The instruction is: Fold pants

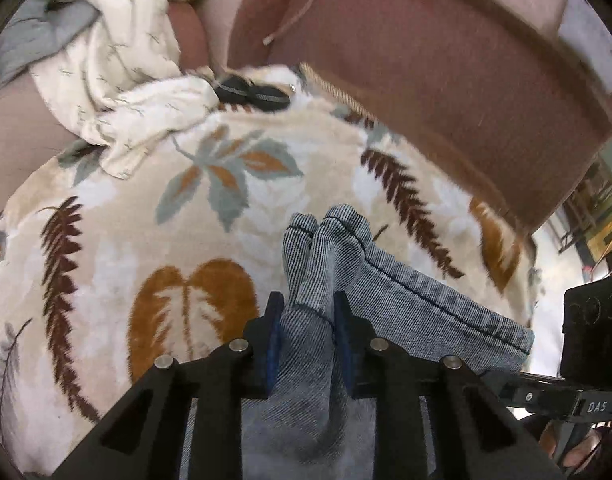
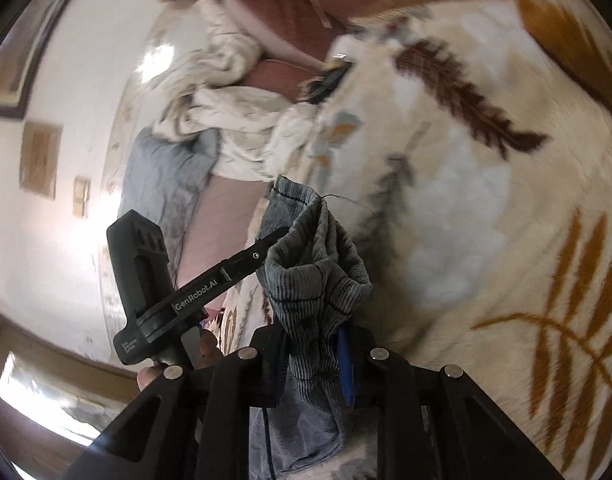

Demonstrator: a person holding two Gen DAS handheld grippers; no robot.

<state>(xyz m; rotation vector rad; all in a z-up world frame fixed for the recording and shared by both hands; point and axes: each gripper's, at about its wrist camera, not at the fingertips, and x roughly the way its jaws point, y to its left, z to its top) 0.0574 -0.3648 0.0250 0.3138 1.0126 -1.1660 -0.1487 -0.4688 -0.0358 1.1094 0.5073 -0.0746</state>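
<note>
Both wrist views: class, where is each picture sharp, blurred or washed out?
Left wrist view: jeans in the left gripper sharp, sofa smeared. Right wrist view: jeans sharp, blanket blurred, wall washed out by glare.

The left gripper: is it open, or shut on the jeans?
Shut on the jeans. In the left wrist view, the left gripper has both pads pressing a bunched fold of denim between them.

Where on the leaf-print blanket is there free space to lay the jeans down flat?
The leaf-print blanket is bare ahead of the left tongs, up to the brown cushion edge. Crowded: the far corner, with the crumpled cream cloth and black rolled items. Both tongs hold the jeans.
</note>
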